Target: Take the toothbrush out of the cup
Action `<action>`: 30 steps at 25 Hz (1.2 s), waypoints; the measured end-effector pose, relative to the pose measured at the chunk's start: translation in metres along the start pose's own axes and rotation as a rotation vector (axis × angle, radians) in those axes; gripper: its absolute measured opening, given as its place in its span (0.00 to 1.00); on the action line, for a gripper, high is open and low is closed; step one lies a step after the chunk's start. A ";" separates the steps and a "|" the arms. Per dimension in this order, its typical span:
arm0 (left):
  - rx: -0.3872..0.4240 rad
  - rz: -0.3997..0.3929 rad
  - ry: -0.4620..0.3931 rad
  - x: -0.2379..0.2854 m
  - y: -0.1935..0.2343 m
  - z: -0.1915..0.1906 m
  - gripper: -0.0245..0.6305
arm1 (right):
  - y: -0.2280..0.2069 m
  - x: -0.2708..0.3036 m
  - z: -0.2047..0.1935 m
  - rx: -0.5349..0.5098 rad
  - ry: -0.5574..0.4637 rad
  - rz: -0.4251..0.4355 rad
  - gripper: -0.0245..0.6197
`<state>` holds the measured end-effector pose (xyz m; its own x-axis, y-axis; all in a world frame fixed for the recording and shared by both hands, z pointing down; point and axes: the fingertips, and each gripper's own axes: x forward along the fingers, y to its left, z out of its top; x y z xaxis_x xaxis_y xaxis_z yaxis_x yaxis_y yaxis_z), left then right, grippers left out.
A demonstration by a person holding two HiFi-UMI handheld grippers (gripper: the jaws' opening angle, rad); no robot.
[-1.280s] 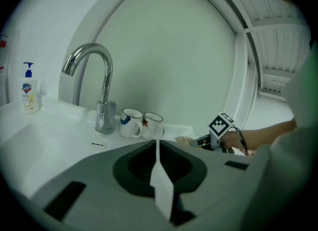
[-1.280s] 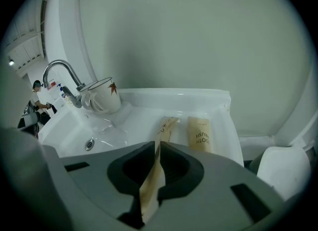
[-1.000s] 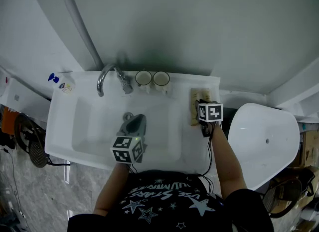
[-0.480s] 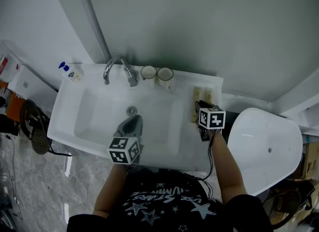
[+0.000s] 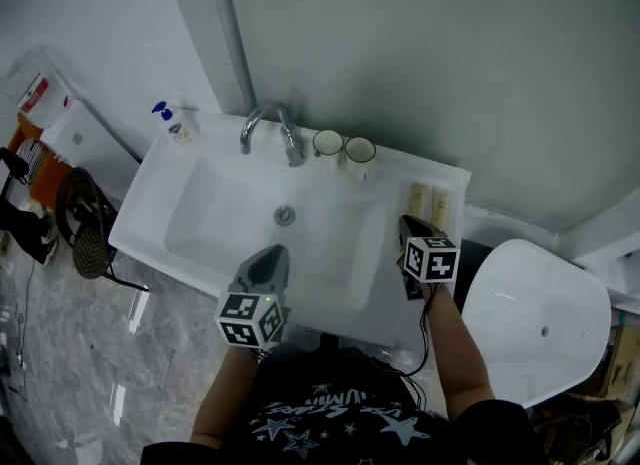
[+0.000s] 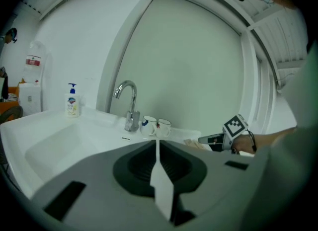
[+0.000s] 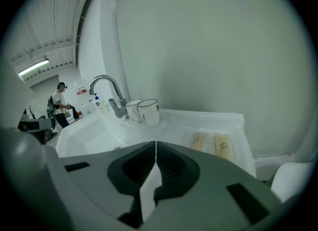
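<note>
Since no toothbrush shows in either cup (image 5: 327,142) at twelve o'clock by the tap (image 5: 268,123), both grippers probably idle over the sink (image 5: 230,208) front. Left gripper (image 5: 272,251): fingers clenched, empty. Right gripper (image 5: 405,221): fingers have just been closing, nothing between.

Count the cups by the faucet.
2. The first cup stands just right of the faucet; the second cup is beside it, farther right. None appear hidden.

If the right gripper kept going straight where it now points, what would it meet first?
Probably the bare sink top, between the cups and the tan packets; depth is unclear.
</note>
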<state>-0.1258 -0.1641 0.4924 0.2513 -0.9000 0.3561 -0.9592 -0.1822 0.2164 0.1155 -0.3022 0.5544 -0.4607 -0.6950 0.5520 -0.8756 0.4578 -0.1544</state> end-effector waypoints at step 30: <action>-0.166 0.275 -0.115 -0.256 0.016 -0.101 0.08 | 0.266 -0.102 -0.063 -0.232 -0.067 0.417 0.06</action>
<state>-0.1926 0.1032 0.4962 -0.0389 -0.9471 0.3187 -0.9523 0.1318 0.2753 -0.0614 -0.0749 0.5084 -0.7807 -0.4564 0.4269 -0.5620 0.8115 -0.1601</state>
